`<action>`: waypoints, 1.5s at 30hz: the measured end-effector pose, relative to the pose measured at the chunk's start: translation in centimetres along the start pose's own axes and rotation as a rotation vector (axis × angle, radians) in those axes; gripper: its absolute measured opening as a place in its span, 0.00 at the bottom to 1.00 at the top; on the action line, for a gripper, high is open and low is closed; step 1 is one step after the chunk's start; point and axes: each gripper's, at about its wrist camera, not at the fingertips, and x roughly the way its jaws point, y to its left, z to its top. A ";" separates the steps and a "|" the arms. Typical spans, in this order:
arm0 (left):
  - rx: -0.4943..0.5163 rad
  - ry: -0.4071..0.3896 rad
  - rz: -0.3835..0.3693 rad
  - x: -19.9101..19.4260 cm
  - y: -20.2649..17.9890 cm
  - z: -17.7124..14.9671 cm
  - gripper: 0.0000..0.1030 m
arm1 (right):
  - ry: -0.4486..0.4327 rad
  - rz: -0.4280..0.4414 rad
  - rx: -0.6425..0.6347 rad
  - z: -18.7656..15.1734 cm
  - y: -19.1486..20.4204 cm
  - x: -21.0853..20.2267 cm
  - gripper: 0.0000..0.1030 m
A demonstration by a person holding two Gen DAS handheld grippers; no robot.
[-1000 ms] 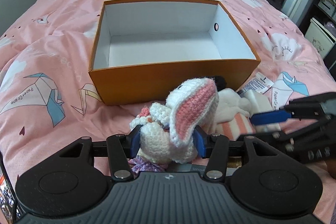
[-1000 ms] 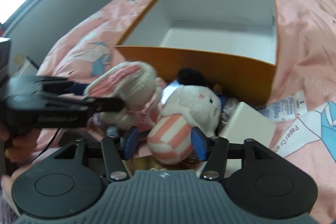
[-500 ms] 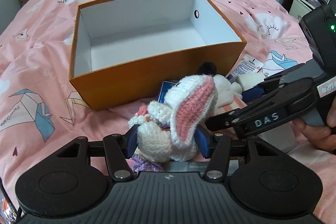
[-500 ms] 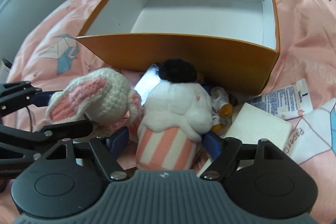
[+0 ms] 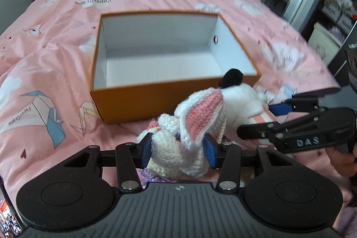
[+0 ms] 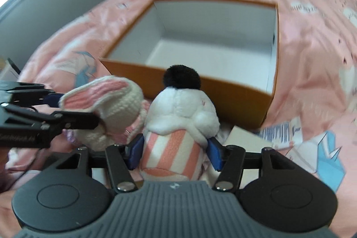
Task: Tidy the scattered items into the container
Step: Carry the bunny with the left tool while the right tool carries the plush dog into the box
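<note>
Pink bedding (image 5: 67, 41) printed with paper cranes is spread beneath everything. An orange box (image 5: 156, 99), white inside and holding nothing, is set near the middle of the bed. Just before its near wall, a crocheted rabbit (image 5: 189, 137) is clamped in the left gripper (image 5: 177, 148), and beside it a striped plush with a black pompom (image 6: 178, 126) is clamped in the right gripper (image 6: 175, 154). A white packet (image 6: 283, 133) is seen by the box's near right corner.

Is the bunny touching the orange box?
Apart. In the left wrist view the crochet bunny, clamped in the left gripper, sits nearer than the orange box, with pink bedspread showing between them.
</note>
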 end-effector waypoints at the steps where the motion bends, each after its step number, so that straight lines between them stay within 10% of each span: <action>1: -0.007 -0.014 -0.001 -0.4 0.1 0.4 0.53 | -0.016 0.008 -0.004 0.3 0.1 -0.6 0.60; 17: -0.170 -0.170 0.081 1.0 4.0 8.8 0.53 | -0.183 0.022 0.019 9.3 -0.8 0.7 0.60; 31: -0.344 0.070 0.134 11.5 7.1 10.2 0.53 | 0.041 0.015 0.091 11.5 -3.6 10.8 0.60; 45: -0.364 0.177 0.149 13.4 8.3 10.3 0.54 | 0.204 0.080 0.078 12.7 -2.7 16.3 0.60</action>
